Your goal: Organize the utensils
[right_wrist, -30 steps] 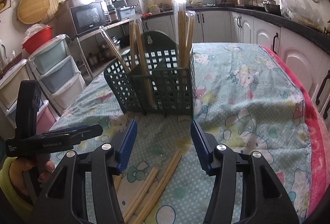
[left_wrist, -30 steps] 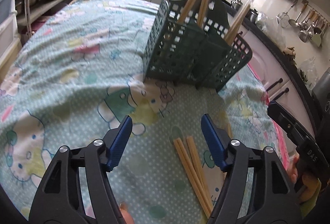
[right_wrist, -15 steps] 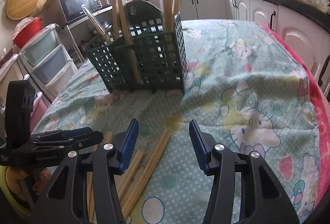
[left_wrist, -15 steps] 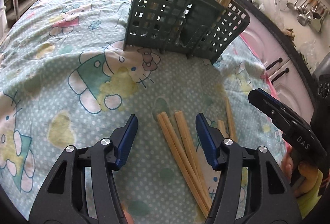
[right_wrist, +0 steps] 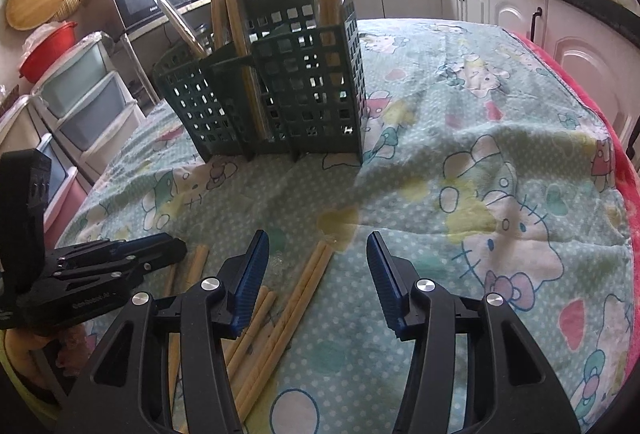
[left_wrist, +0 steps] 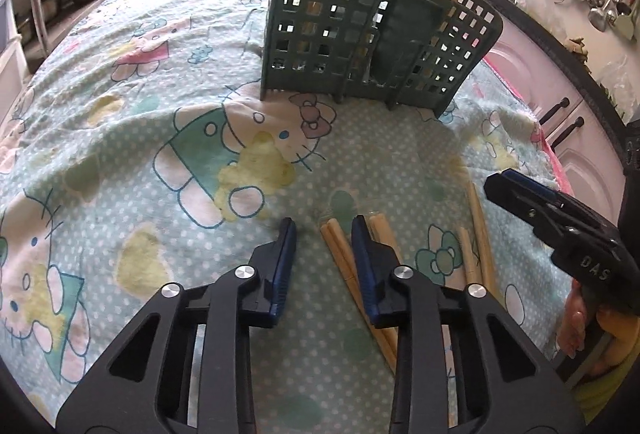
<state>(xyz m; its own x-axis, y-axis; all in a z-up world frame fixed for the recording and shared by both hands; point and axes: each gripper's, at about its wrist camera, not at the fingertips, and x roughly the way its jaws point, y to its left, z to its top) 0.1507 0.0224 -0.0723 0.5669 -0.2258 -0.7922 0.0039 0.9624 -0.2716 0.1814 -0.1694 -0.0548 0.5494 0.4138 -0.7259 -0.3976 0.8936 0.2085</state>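
Basically, left gripper (left_wrist: 323, 234) sits low over the tablecloth (left_wrist: 120, 122), jaws narrowly parted with nothing pinched; the nearest pair of chopsticks (left_wrist: 340, 254) lies in the gap, close against the right-hand pad, the other pad over bare cloth. To do the pick well: centre the gap on that pair, go down until the pads bracket both sticks, then close slowly so they don't roll out. Grab near the ends pointing at the holder, so the sticks can be tipped upright after.

More loose chopsticks (left_wrist: 478, 234) lie further right, near the right gripper (right_wrist: 318, 266), which is spread wide and empty, hovering over another pair (right_wrist: 308, 290). Judgement: one hand at a time, since the two tools are near each other and could knock the sticks.

The green holder (left_wrist: 372, 34) stands upright further back on the cloth, well apart from the loose sticks, with several chopsticks (right_wrist: 226, 14) already standing in its compartments. Cloth is wrinkled, so sticks may snag or slide on lift.
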